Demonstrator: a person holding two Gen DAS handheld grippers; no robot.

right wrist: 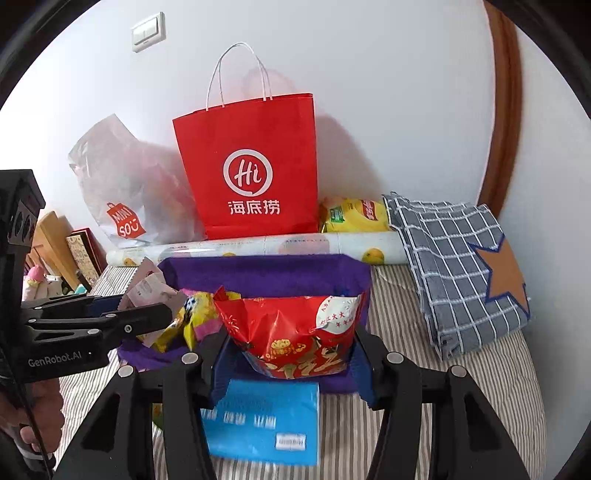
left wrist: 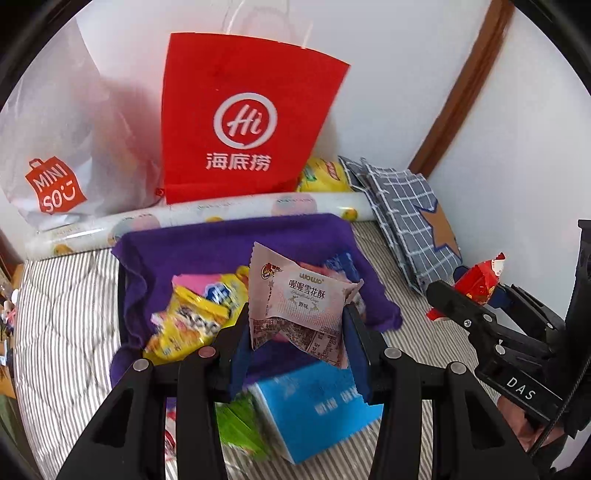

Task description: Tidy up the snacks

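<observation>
Both claws carry snacks above a purple cloth-lined bin (left wrist: 192, 240) that sits on a striped bed (left wrist: 62, 314). The left claw (left wrist: 295, 325) is clamped on a pale pink snack packet (left wrist: 295, 299), held upright over the bin; the right claw (right wrist: 291, 343) is clamped on a crinkled red snack bag (right wrist: 295, 332), held at the bin's near edge. The step in hand appears to be delivery into the bin, which already holds yellow packets (left wrist: 192, 314) — the next move calls for lowering each item over a free patch and parting the jaws without catching the cloth. The left view alone shows the bin's contents and a green pack (left wrist: 236, 421) beside a blue packet (left wrist: 317, 402) in front of the bin; the right view alone shows the red paper bag (right wrist: 251, 166) whole, with its handles, and a wall switch (right wrist: 149, 31).
</observation>
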